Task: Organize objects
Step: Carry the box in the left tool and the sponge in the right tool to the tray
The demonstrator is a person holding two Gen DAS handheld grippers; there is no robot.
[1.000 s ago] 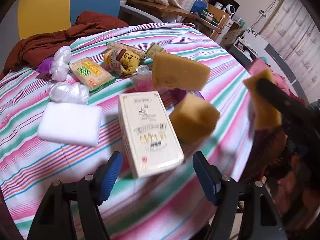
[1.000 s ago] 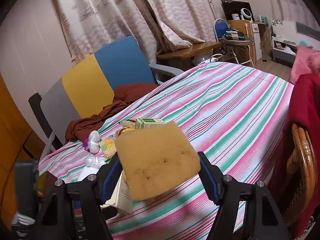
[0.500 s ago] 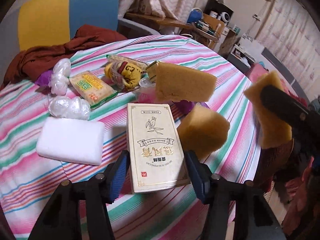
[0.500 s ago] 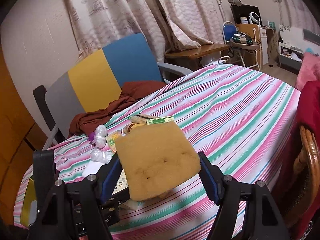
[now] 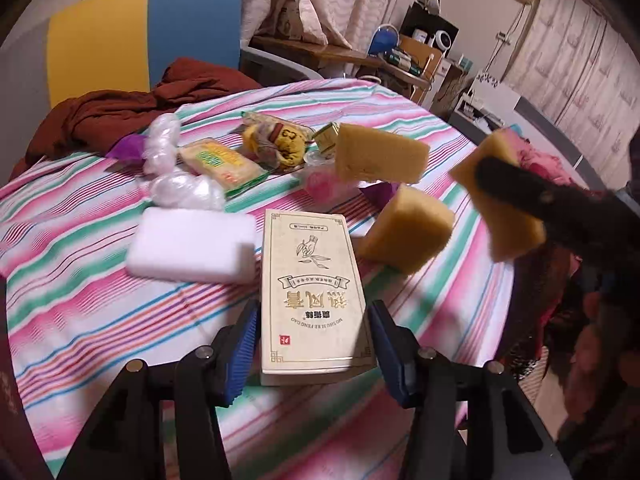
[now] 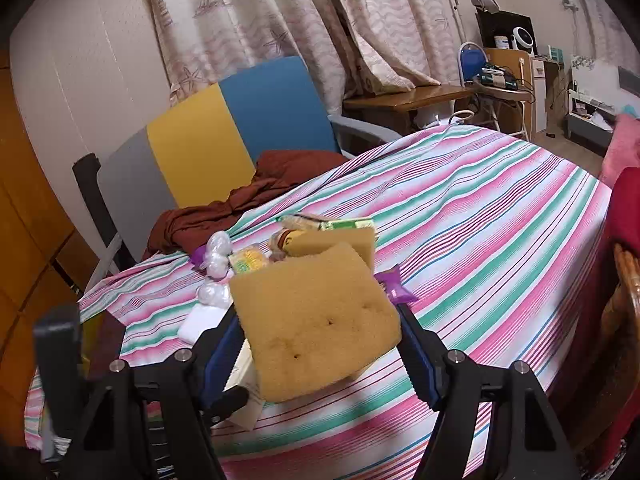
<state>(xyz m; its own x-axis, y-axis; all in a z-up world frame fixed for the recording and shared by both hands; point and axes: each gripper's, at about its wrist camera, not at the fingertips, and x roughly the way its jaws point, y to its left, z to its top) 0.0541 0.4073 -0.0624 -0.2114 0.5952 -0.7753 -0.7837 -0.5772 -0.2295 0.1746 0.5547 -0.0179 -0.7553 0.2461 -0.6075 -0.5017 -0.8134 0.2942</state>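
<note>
— Left wrist view first: what sits at the far left of the frame?
— A rust-brown crumpled cloth (image 5: 120, 116) at upper left, on the striped pink-green-white tablecloth (image 5: 80, 312). Right of it lie white plastic bundles (image 5: 176, 188) and a white rectangular foam block (image 5: 192, 244).
— And the centre?
— A cream cardboard box with green print (image 5: 312, 292) lies flat, its near end between the blue pads of the left gripper (image 5: 312, 348). The jaws have just been closing on it; both pads sit against the box sides.
— Further right?
— Two tan sponge blocks (image 5: 408, 232), one above the other, then a third at right edge pinched by a black finger.
— Right wrist view, left to right?
— At lower left stands the other gripper's black frame. At centre, the right gripper (image 6: 316, 352) clamps a tan square sponge pad with dimples (image 6: 316, 324), tilted above the tablecloth, jaws roughly half spread. A red fabric (image 6: 624, 216) fills the right edge.
</note>
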